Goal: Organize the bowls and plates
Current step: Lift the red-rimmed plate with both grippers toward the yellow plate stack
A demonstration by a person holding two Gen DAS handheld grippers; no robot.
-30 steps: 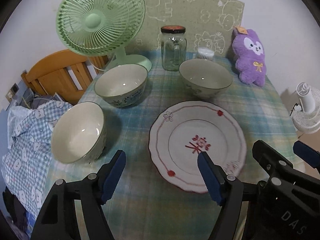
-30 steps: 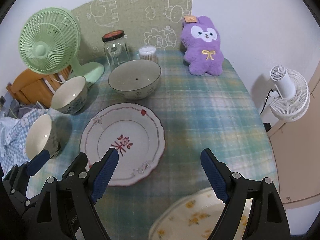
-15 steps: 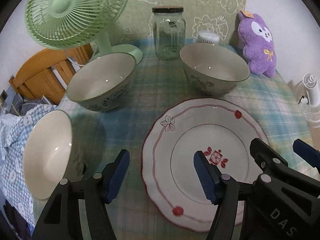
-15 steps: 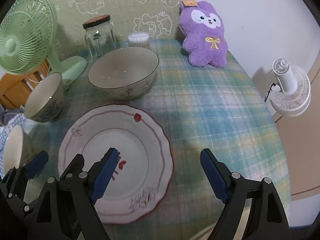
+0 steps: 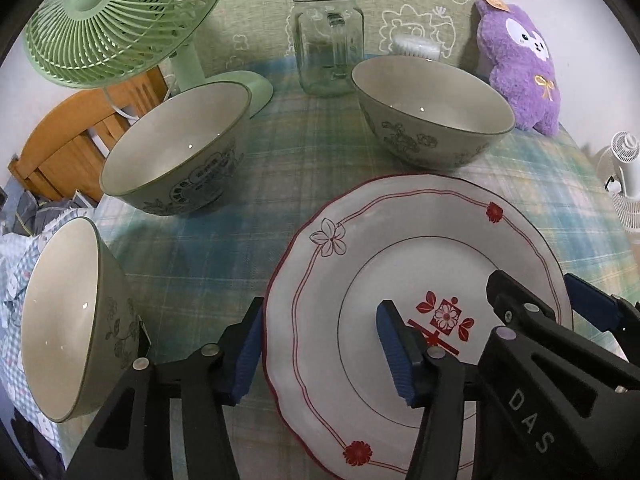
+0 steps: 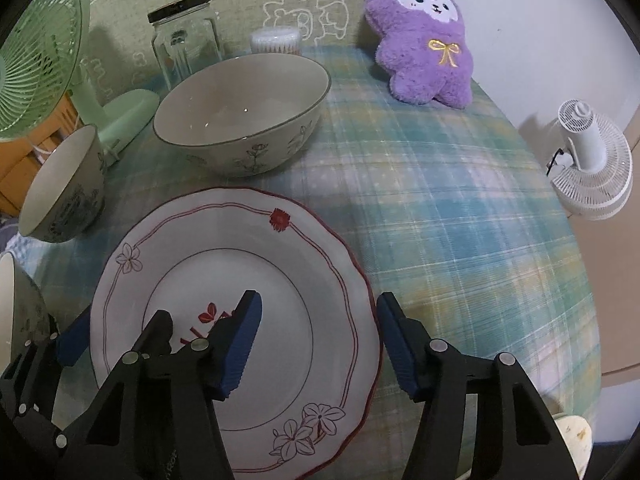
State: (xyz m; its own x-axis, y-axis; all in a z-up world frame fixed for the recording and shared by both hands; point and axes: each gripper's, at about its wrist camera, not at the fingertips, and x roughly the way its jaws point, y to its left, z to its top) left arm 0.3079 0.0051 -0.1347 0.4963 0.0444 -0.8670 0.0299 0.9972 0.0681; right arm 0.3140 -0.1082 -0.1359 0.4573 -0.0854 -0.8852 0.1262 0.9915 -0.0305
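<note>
We've dropped both grippers right down onto the plate (image 5: 420, 264) since a second ago; it was well ahead of us then and now it fills the near part of both views. The left gripper (image 5: 320, 350) straddles the plate's left rim, the right gripper (image 6: 316, 344) straddles its right rim. Both sets of jaws are closing, much narrower than before, but the pads don't look pressed on the rim yet, so nothing is grasped. The plate sits flat on the plaid cloth (image 6: 460, 208), same spot. Further out, the three bowls haven't moved: one near left (image 5: 68, 320), one behind it (image 5: 176, 148), one past the plate (image 5: 432, 112). At the back the jar (image 5: 328, 40), green fan (image 5: 116, 12) and purple plush (image 6: 424, 36) just look closer.
</note>
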